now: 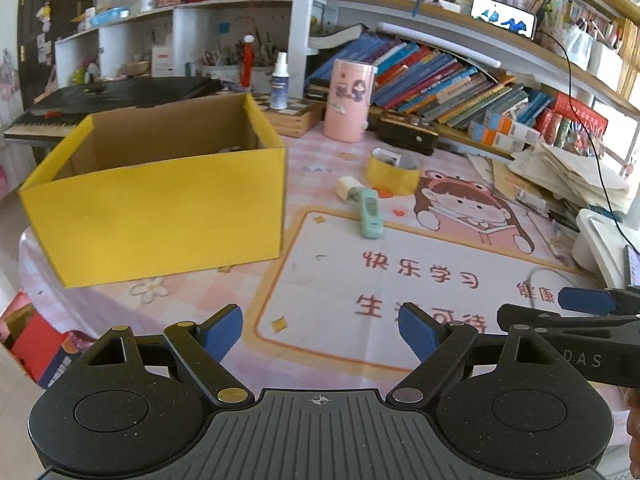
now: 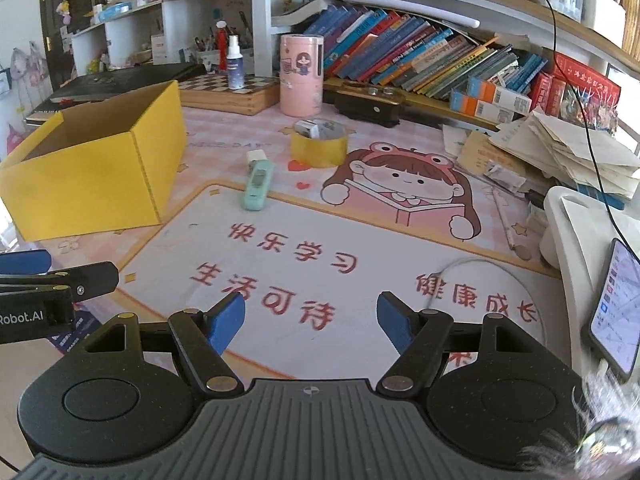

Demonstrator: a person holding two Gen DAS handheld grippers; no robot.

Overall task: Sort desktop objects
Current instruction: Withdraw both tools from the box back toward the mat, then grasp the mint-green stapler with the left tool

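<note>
Both the left gripper (image 1: 320, 332) and right gripper (image 2: 311, 322) hover released and empty above the near desk mat (image 2: 360, 240), with the yellow box (image 1: 160, 208) far left and the green stapler (image 2: 258, 190) beyond.

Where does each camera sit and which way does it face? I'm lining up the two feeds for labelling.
Left wrist: on the left gripper, angled down across the pink printed desk mat at the open yellow cardboard box; its own open fingers show, with the right gripper at the right edge.
Right wrist: on the right gripper, angled down at the same mat; its open fingers show, with the left gripper at the left edge.
Shared: box, mint-green stapler-like gadget, yellow tape roll, pink cylindrical tin.
</note>
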